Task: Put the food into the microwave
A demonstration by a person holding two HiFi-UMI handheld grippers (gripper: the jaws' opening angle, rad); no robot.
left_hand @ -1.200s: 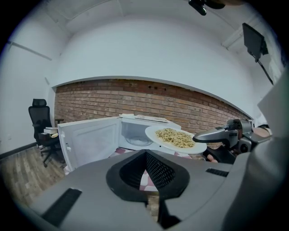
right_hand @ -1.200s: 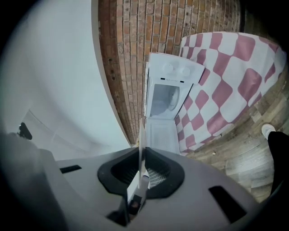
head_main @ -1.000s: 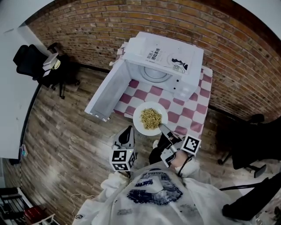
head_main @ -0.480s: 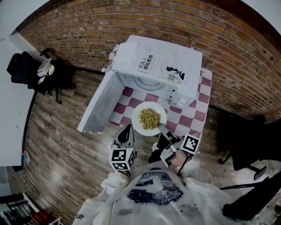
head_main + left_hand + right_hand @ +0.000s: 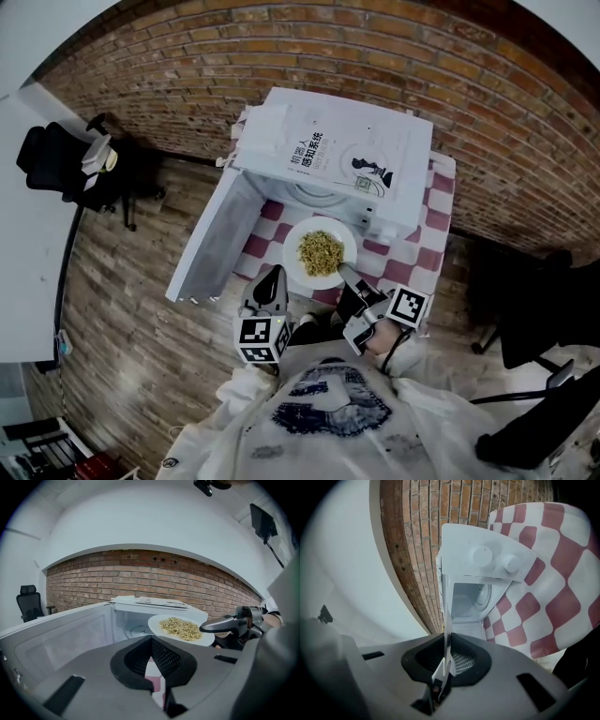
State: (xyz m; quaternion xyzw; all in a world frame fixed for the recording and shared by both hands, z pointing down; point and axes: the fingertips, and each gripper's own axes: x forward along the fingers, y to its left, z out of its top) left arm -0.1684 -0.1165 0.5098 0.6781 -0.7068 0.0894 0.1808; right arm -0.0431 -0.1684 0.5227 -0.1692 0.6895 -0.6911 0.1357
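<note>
A white plate [image 5: 296, 268] heaped with yellowish food [image 5: 321, 251] hangs level just in front of the white microwave [image 5: 337, 150], whose door [image 5: 214, 246] swings open to the left. My right gripper [image 5: 345, 273] is shut on the plate's near right rim. In the right gripper view the plate [image 5: 447, 632] runs edge-on between the jaws of the right gripper [image 5: 444, 670], pointing at the open cavity [image 5: 471, 599]. My left gripper [image 5: 273, 277] hovers shut and empty left of the plate. The left gripper view shows its own jaws [image 5: 157, 670], the food [image 5: 180, 626] and the cavity [image 5: 129, 623].
The microwave stands on a table with a red-and-white checked cloth [image 5: 433, 246] against a brick wall [image 5: 487, 103]. A black office chair [image 5: 56, 159] is at the left on the wooden floor [image 5: 131, 309]. Another dark chair [image 5: 539, 305] is at the right.
The plate, held by the right gripper, has come closer to the microwave's open front. The left gripper has kept its place beside it.
</note>
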